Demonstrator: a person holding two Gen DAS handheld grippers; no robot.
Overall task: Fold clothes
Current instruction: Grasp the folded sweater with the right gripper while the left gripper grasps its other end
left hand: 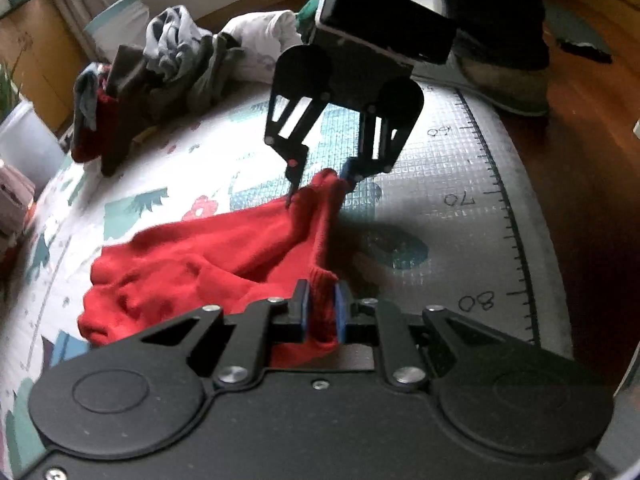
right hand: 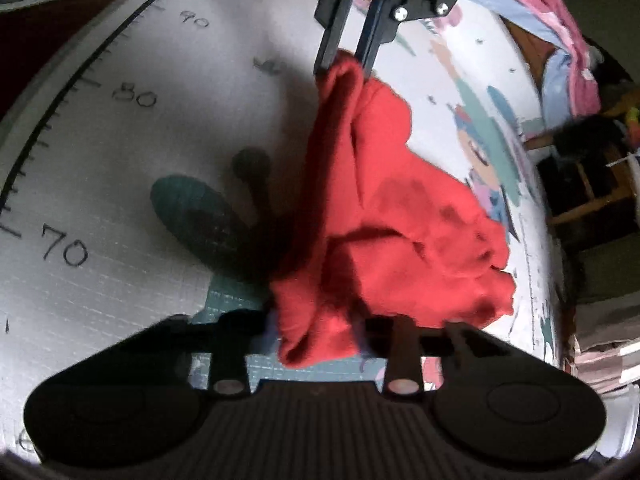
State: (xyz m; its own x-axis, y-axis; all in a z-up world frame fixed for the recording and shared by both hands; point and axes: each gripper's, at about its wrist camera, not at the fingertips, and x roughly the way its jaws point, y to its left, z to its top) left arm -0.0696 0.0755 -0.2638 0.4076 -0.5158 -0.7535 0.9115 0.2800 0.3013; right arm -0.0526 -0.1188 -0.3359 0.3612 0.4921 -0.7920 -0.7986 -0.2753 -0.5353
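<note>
A red garment lies crumpled on a printed play mat, with one edge lifted between the two grippers. My left gripper is shut on a bunched fold of it at the near end. At the far end my right gripper points down and pinches the raised corner of the cloth. In the right wrist view the red garment runs from my right gripper, whose fingers are partly hidden by the bunched cloth, up to the left gripper. Both ends hang a little above the mat.
A pile of grey, white and dark red clothes sits at the mat's far left. A person's shoe stands at the mat's far edge. The mat's ruler border marks its right side. Pink and blue cloth and wooden furniture lie beyond.
</note>
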